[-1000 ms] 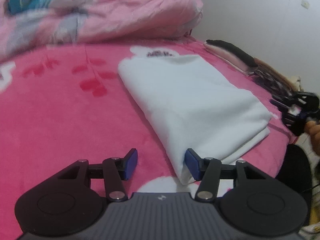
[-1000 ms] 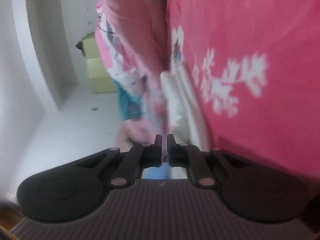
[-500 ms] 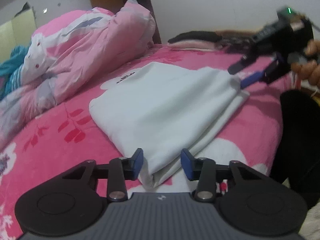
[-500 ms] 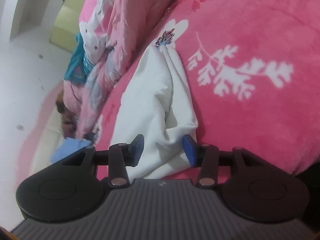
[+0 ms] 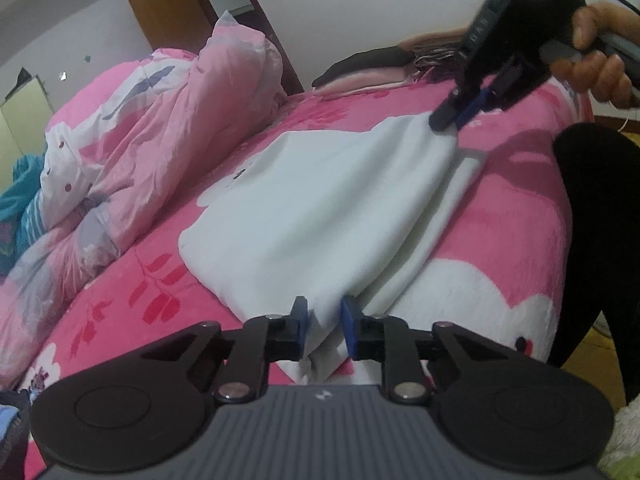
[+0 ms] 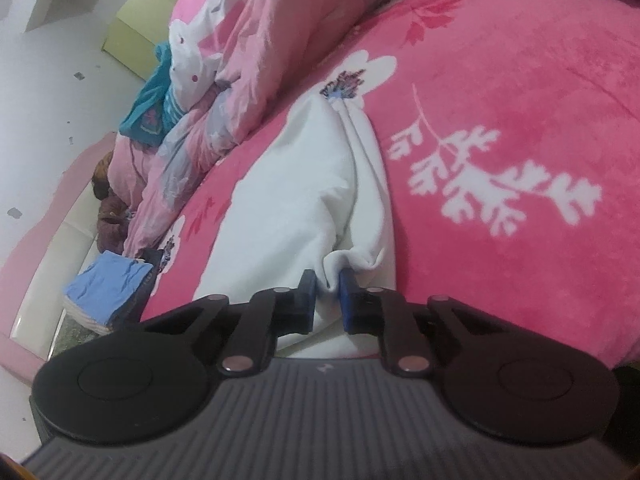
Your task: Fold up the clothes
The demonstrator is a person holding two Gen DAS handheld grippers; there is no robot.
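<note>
A folded white garment (image 5: 320,208) lies on the pink flowered bed cover (image 5: 516,216). My left gripper (image 5: 324,320) is shut on the garment's near corner, cloth bunched between its blue pads. My right gripper (image 5: 460,114) shows in the left wrist view at the garment's far corner, held by a hand (image 5: 600,52). In the right wrist view the right gripper (image 6: 328,292) pinches a bunched fold of the white garment (image 6: 304,200). The garment's upper layer rises slightly at both held corners.
A crumpled pink quilt (image 5: 152,140) is heaped along the bed's left. Folded dark and pink clothes (image 5: 376,68) lie at the far edge. A blue folded stack (image 6: 108,288) sits by the bed frame. A dark-clad leg (image 5: 600,240) stands at the right.
Both grippers closed on the white garment's corners: the left moved onto the near corner and shut, the right swung over to the far corner, opened, then pinched it.
</note>
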